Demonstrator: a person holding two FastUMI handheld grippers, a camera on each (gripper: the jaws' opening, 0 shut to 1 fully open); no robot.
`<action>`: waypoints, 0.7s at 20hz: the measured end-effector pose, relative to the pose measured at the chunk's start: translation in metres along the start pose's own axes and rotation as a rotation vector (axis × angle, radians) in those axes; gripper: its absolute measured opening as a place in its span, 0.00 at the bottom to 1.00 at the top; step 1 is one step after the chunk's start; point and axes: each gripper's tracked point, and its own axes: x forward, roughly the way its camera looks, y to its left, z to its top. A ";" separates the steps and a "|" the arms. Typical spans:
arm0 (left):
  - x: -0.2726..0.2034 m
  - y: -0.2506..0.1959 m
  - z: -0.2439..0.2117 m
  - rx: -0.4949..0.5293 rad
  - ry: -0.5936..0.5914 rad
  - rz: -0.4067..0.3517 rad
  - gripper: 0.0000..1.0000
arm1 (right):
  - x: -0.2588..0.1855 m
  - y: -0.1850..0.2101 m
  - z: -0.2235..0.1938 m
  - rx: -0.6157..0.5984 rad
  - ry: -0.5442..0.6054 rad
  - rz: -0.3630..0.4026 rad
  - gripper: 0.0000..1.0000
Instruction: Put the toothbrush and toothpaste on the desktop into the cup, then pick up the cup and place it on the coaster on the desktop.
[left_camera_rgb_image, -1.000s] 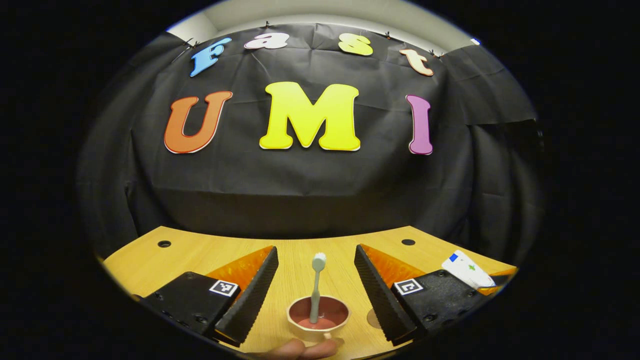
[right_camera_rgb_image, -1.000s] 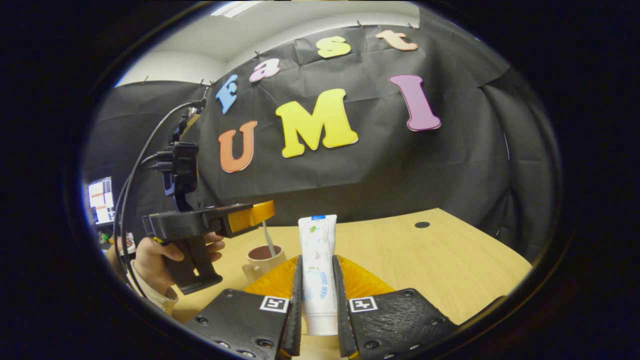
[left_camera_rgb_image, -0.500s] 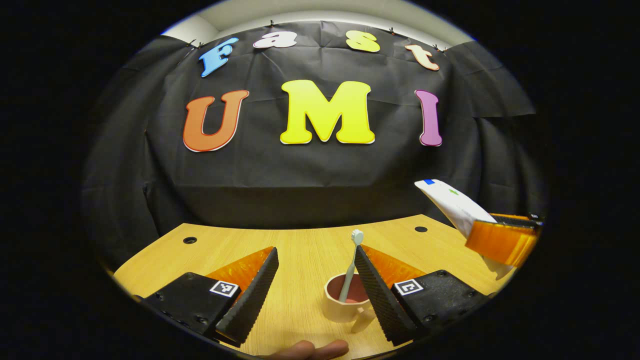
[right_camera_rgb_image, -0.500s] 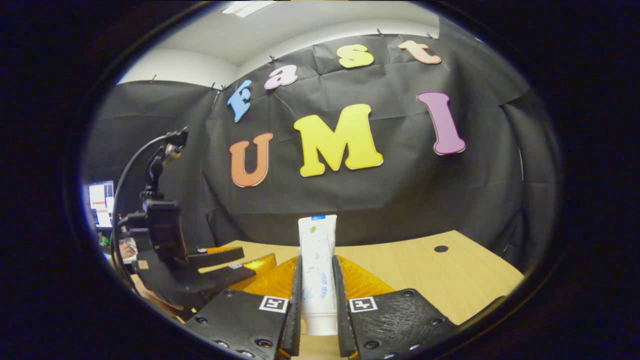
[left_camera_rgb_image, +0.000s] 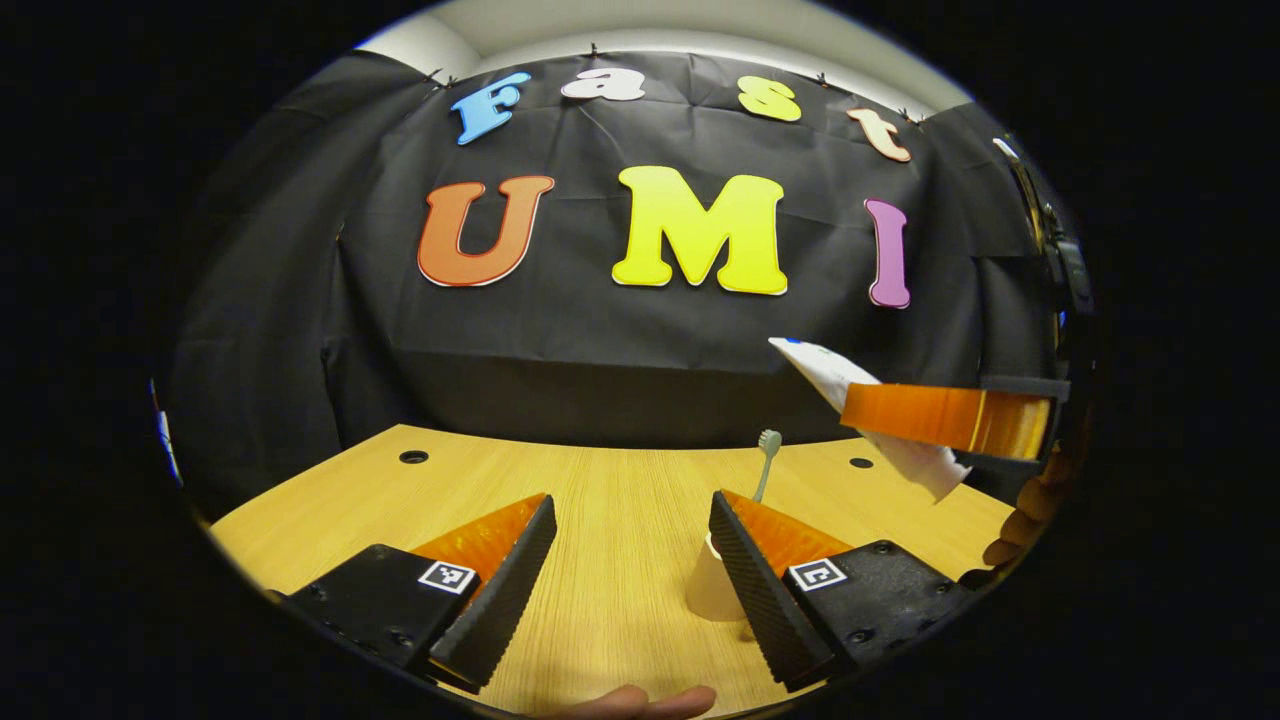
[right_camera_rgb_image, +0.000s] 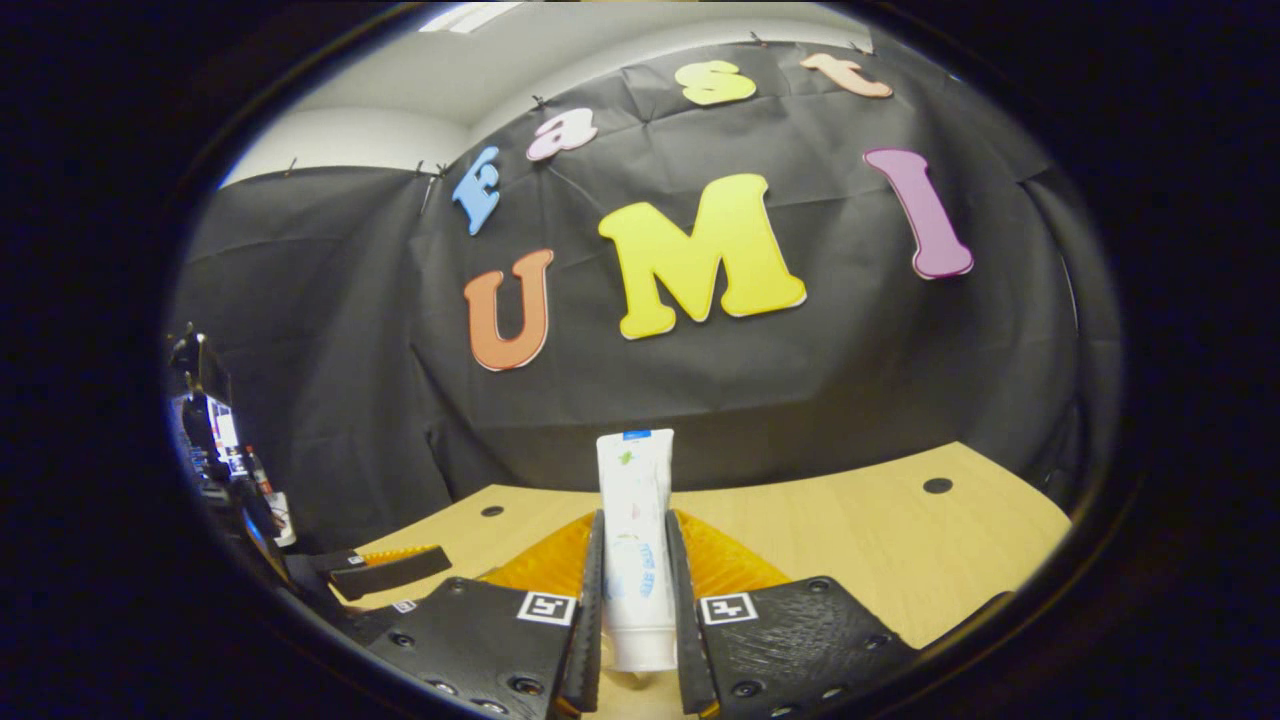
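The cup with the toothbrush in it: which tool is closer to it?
Left. The cup stands just by the left tool, partly behind one finger. The right tool, shut on the toothpaste, is up in the air, farther off.

Toothbrush (left_camera_rgb_image: 767, 462) juts from cup (left_camera_rgb_image: 712, 594); bare desktop (left_camera_rgb_image: 600, 500) left of cup, passable.

Recording booth in lab or office: black cloth wall (left_camera_rgb_image: 600, 340), wooden desk (left_camera_rgb_image: 600, 500) with cable holes, monitor (right_camera_rgb_image: 205, 400) at left edge
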 end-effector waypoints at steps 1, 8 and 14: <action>-0.002 0.000 -0.003 -0.008 0.009 -0.009 0.98 | 0.005 -0.001 -0.004 0.002 0.007 -0.006 0.31; -0.001 0.010 -0.016 -0.004 0.042 -0.003 0.98 | 0.024 0.004 -0.019 -0.001 0.033 -0.018 0.32; -0.002 0.013 -0.021 -0.016 0.054 -0.001 0.98 | 0.031 0.010 -0.016 -0.021 0.016 -0.018 0.31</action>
